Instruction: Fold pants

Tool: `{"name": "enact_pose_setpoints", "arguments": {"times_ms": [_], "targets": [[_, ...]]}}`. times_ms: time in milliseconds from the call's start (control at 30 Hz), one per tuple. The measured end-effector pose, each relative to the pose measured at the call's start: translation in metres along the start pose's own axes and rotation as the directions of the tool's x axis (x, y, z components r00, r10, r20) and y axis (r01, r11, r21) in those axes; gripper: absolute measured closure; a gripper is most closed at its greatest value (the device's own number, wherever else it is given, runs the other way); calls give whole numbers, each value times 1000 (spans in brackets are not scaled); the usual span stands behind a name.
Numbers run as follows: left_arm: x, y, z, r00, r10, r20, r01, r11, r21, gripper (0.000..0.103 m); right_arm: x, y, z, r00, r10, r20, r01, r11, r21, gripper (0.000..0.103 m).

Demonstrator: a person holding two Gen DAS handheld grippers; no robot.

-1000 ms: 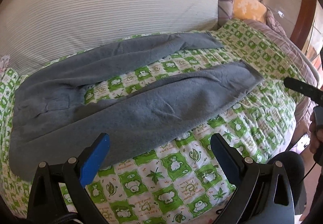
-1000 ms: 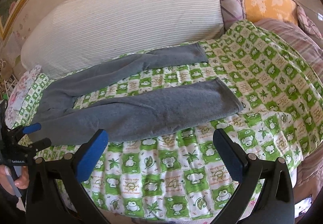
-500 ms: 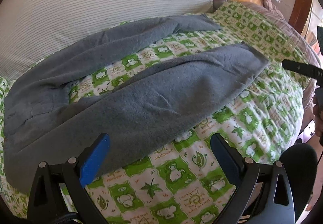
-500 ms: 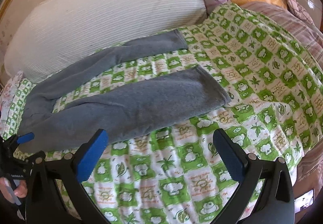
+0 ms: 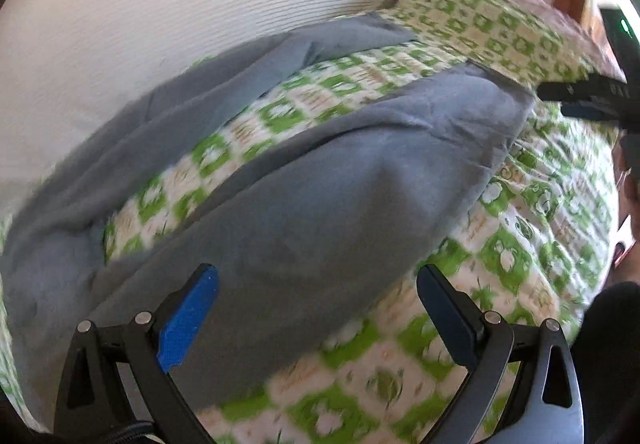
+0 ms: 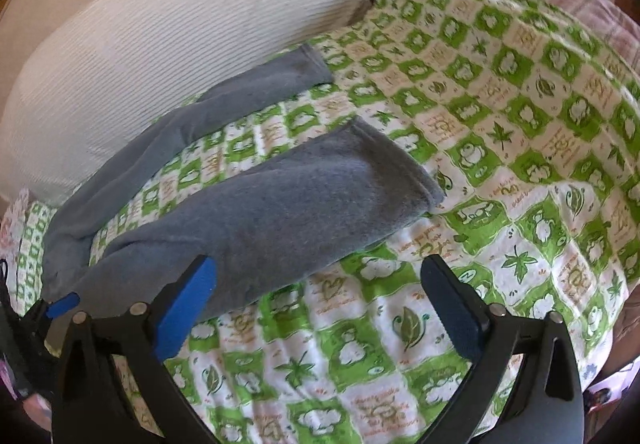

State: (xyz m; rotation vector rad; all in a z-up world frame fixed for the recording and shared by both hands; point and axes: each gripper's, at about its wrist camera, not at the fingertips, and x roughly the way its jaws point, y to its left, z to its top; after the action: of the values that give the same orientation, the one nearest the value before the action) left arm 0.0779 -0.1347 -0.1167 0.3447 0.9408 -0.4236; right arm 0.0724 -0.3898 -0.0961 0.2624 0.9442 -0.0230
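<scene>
Grey pants lie flat on the green-check quilt, 2 legs splayed in a V, cuffs toward the right, waist at the left. Near leg just ahead of both grippers. Left gripper released, jaws wide, over the near leg's edge, nothing held. Right gripper also released, empty, near that leg's cuff end. White pillow behind the pants.

The left gripper has black angular finger arms studded with silver screws; one pad is bright blue, the other dark navy. The right gripper matches it: black frame, silver screws, a blue pad and a navy one, with triangular cut-outs in the arms.
</scene>
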Motion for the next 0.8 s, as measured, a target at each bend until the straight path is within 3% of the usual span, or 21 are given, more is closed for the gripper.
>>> {"name": "enact_pose_setpoints", "arguments": {"times_ms": [200,400,433,467,500,533,567,600,700,800], "targets": [[22,-25,16,993,115,29,-118,983,137,3,25,-28,10,999,4,-42,1,994,113,16],[44,-24,13,993,113,-35,-106,982,158,6,47,-52,18,998,58,-35,-47,970,240,21],[45,-23,13,994,99,-36,-92,984,153,10,48,-53,20,998,56,-25,-48,969,241,32],[48,-22,15,997,59,-55,-51,988,145,27,49,-53,22,999,40,-22,-33,972,234,53],[49,-21,16,997,12,-70,-3,991,130,52,51,-54,23,999,27,-25,-20,972,233,63],[49,-22,17,996,-35,-80,44,992,115,64,52,-55,24,999,23,-29,-15,971,239,79],[49,-25,19,996,-41,-84,51,991,121,79,53,-57,25,999,30,-29,-22,969,247,90],[48,-31,20,997,-9,-76,20,988,150,94,52,-58,25,999,35,-28,-26,967,252,92],[42,-40,19,998,30,-62,-18,983,185,101,42,-60,24,999,34,-7,-31,968,248,94],[26,-34,17,998,-34,-57,42,989,141,102,22,-62,20,999,37,27,-43,968,248,95]]}}
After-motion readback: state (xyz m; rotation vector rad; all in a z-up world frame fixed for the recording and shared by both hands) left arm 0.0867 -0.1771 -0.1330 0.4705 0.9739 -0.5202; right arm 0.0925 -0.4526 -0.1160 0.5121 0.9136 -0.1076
